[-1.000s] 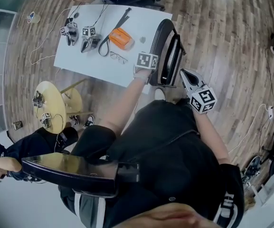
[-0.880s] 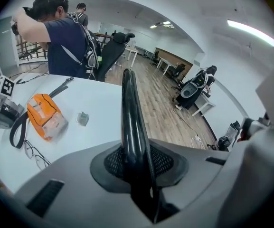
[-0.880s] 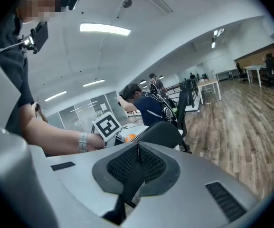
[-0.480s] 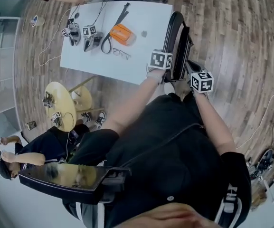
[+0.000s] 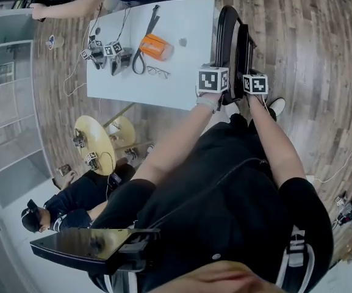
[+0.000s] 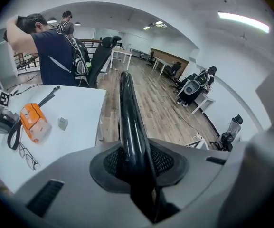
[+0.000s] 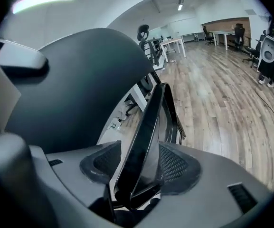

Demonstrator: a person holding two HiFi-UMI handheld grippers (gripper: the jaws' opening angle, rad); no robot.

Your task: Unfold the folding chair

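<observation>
Brought right hand-held gripper (image 7: pixel 141 172) down and in since a second ago: then apart to the right of chair (image 5: pixel 229 38) with jaws together, now at its near end, just beside left hand-held gripper (image 6: pixel 137 165). Opening its jaws right now, with a flat black chair edge standing between the pads; no clear clamp on it yet. Kept left hand-held gripper narrow and clamped on a round black tube of the chair frame, as before.

Chair folded flat, standing on the floor just right of the white surface (image 5: pixel 179 78), thin edge toward the person. In head view, long axis running near to far, away from both hand-held grippers and along both sets of jaws. Left one on the left member, next to the surface; right one on the right member, on the open-floor side. Both at the same near end, so neither nearer.

Likely next: close right on its edge, then draw that member rightward toward open floor while holding the left member fixed. Little room to swing left because of the surface. Risk: slipping off the thin edge if gripped shallow.
</observation>
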